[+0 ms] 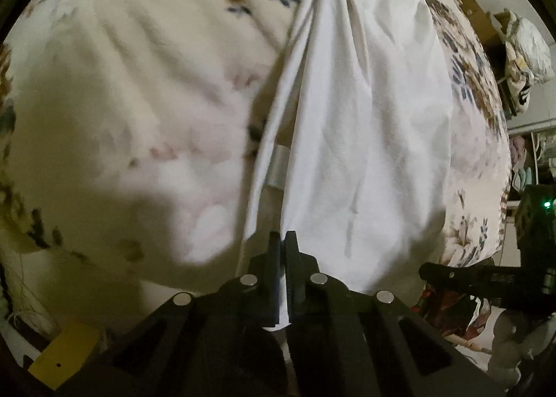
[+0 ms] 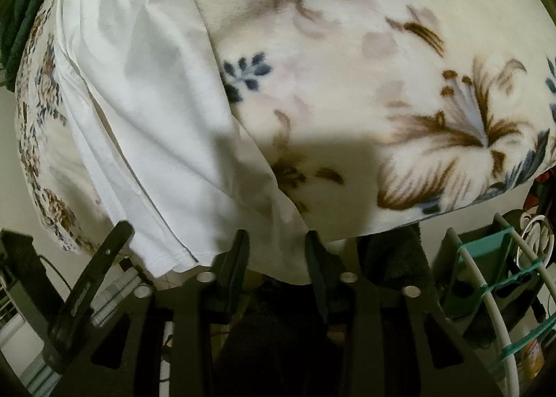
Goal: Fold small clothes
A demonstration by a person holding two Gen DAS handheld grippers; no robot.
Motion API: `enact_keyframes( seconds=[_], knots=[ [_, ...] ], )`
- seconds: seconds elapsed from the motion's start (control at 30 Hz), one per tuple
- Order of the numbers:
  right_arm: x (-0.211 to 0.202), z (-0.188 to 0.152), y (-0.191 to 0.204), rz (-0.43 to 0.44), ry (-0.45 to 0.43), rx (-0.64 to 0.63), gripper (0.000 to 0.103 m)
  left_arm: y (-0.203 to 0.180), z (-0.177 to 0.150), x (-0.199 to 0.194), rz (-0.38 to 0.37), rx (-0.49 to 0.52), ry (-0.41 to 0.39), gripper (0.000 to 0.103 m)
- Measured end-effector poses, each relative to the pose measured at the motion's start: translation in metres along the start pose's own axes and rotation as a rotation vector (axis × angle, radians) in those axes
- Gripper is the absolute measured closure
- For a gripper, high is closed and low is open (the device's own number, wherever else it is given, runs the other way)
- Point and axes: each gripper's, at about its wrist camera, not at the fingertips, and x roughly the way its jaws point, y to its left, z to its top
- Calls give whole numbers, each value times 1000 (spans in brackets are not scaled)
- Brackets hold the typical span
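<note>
- The left gripper was clamped tight, jaws pressed together on the near hem of the white garment. A sliver of cloth showed between the pads.
- The right gripper looked spread. Its fingers stood apart with the garment's near corner lying across the gap, and no pinch was visible.
- From both grippers the garment ran straight away, its long axis pointing toward the far side of the bed. A loose strip of cloth trailed along its left edge.
- The left hand was already on the cloth. The right was at the hem too, just beside it.
- The garment lay on a floral fleece blanket, its hem at the bed's near edge.
- There was open blanket on either side and plenty ahead, so a fold away from the hands looked to have room.
- A white wire rack crowded the right hand's outer side, below the bed edge.
</note>
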Motion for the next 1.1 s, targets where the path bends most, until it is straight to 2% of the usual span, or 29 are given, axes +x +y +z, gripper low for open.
enact_keyframes(
  seconds=[0.17, 0.37, 0.47, 0.57, 0.63, 0.67, 0.7, 0.73, 0.77, 0.8, 0.9, 0.93, 1.0, 1.03, 1.1],
  knots=[
    [0, -12, 11, -24, 13, -55, 101, 15, 1, -12, -15, -39, 4, 102],
    [9, -11, 19, -122, 16, -105, 102, 35, -3, 10, 27, -58, 72, 103],
    [13, 0, 15, -95, 52, -70, 101, 43, 1, 6, 19, -74, 87, 102],
    [4, 9, 13, -39, 74, -65, 85, 34, 12, -10, 25, -43, 71, 101],
    [-13, 14, 14, 10, 52, -59, 61, 27, 26, -27, 22, -21, 39, 100],
    [-23, 17, 15, 25, 36, -57, 57, 23, 34, -33, 18, -16, 23, 96],
    [-33, 21, 17, 41, 21, -57, 53, 21, 42, -38, 11, -12, 5, 92],
    [-43, 27, 21, 62, 5, -57, 49, 16, 59, -45, -6, -9, -23, 79],
    [-55, 35, 26, 85, -12, -57, 47, 14, 69, -48, -18, -11, -39, 57],
    [-67, 45, 31, 107, -33, -58, 44, 10, 87, -52, -48, -16, -73, 44],
    [-101, 84, 47, 164, -115, -79, 36, -4, 145, -59, -140, -18, -158, 43],
    [-113, 100, 54, 178, -146, -88, 36, -13, 170, -59, -173, -7, -185, 43],
    [-136, 137, 66, 198, -218, -116, 36, -24, 207, -57, -182, 14, -228, 43],
    [-145, 156, 71, 201, -256, -136, 36, -32, 237, -53, -200, 28, -246, 43],
    [-160, 200, 81, 205, -310, -162, 36, -37, 272, -43, -211, 28, -250, 43]
  ],
)
